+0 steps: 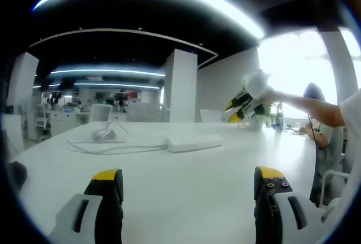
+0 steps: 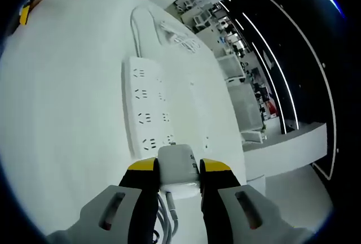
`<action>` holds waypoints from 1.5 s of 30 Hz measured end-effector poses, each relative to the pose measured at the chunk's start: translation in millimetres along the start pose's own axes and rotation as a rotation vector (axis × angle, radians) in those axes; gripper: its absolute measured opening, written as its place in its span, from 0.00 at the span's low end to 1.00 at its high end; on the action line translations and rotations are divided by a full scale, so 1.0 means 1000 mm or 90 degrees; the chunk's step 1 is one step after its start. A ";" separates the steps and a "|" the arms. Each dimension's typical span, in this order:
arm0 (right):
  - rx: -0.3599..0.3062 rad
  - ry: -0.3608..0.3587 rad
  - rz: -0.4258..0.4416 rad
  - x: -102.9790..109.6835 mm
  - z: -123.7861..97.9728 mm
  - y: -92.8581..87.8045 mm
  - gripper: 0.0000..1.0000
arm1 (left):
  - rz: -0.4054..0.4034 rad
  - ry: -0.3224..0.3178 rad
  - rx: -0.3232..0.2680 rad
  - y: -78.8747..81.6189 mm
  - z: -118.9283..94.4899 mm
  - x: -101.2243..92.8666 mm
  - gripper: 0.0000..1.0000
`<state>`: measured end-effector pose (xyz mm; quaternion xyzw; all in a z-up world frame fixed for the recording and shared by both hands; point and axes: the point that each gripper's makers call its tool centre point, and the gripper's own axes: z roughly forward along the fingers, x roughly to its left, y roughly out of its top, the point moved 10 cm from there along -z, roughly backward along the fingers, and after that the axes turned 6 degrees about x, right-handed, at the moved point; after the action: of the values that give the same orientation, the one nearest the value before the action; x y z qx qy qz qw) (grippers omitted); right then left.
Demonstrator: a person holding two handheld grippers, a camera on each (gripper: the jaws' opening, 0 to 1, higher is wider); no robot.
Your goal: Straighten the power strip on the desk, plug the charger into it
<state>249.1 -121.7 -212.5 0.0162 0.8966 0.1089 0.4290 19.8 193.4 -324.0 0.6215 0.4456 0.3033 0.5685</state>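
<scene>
Power strip point(image 2: 148, 105) lies flat on bench point(image 2: 62, 97); right gripper point(image 2: 177, 169) clamps charger point(image 2: 177, 166) above its end; left gripper point(image 1: 189, 179) released; coiled cable point(image 1: 104, 134) beyond.

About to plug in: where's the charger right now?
The charger sits clamped in the right gripper, just above the near end of the power strip.

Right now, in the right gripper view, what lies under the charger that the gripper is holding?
The right gripper holds the white charger above the near end of the white power strip on the desk. The charger covers its own prongs and whatever is directly beneath it.
</scene>
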 end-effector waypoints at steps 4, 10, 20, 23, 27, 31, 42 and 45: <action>0.004 0.004 -0.010 0.000 0.004 0.002 0.26 | 0.000 0.001 0.001 0.000 0.000 0.001 0.99; 0.022 0.013 -0.023 0.000 0.013 0.005 0.26 | -0.003 -0.002 0.002 -0.002 0.002 0.001 0.99; 0.063 0.044 -0.036 -0.008 0.028 0.012 0.26 | -0.001 -0.005 0.002 -0.001 0.002 0.000 0.99; 0.070 0.057 -0.043 -0.007 0.032 0.016 0.26 | -0.002 -0.004 -0.001 0.000 0.001 0.001 0.99; 0.077 0.071 -0.055 0.002 0.033 0.019 0.26 | -0.001 -0.002 0.000 0.000 0.000 0.001 0.99; 0.089 0.085 -0.068 0.009 0.034 0.021 0.26 | -0.001 -0.004 0.000 -0.001 0.000 0.000 0.99; 0.124 0.106 -0.095 0.014 0.039 0.026 0.26 | 0.002 -0.008 -0.001 0.000 0.000 -0.002 0.99; 0.127 0.111 -0.094 0.014 0.039 0.025 0.26 | 0.000 -0.005 -0.002 0.000 -0.001 -0.002 0.99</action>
<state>268.8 -88.0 -242.3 -0.0168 0.9356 -0.0117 0.3525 18.1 192.6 -323.6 0.6219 0.4428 0.3017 0.5710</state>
